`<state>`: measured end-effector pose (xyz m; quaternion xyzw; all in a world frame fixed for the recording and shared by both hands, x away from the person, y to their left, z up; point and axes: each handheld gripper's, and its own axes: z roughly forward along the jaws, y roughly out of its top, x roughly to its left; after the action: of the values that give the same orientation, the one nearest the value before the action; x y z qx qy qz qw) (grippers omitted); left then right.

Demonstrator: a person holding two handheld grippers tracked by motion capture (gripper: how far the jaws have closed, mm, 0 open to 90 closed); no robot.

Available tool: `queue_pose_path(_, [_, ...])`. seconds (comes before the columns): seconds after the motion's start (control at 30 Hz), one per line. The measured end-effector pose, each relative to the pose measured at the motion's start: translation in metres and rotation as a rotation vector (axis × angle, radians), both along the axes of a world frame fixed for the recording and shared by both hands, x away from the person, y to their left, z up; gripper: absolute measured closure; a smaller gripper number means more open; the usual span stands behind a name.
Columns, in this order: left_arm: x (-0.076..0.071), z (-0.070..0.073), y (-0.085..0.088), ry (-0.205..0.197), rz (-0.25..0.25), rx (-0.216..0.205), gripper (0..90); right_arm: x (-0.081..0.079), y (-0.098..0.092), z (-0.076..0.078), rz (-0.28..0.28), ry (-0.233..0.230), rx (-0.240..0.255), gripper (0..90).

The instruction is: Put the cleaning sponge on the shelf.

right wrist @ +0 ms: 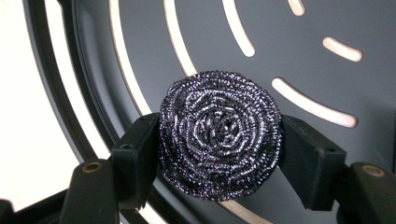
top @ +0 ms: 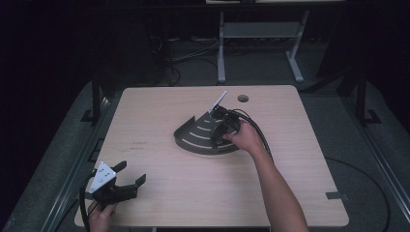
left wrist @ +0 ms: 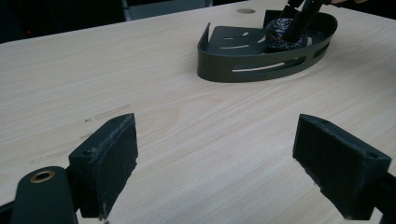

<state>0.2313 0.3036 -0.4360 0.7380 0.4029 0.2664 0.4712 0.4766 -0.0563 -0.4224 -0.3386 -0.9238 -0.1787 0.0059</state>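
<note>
Right claw (right wrist: 219, 149) clamps scourer (right wrist: 219, 135) inside tray (right wrist: 299, 51); left claw (left wrist: 215, 168) agape.

A round steel-wool scourer (right wrist: 219, 135), dark and glittering with tightly coiled wire, sits over the floor of a dark grey corner caddy (right wrist: 289, 42). The caddy is fan-shaped with a low curved wall and long curved slots, and rests flat near the middle of the pale wooden worktop (top: 193, 183).
</note>
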Motion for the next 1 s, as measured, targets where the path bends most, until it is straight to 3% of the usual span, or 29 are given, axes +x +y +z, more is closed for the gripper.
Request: queue_pose_path(1.0, [0.0011,-0.0006,0.0006,0.003,0.003,0.003,13.3,0.0031,-0.0081,0.0023,-0.039,0.001,0.029,30.0])
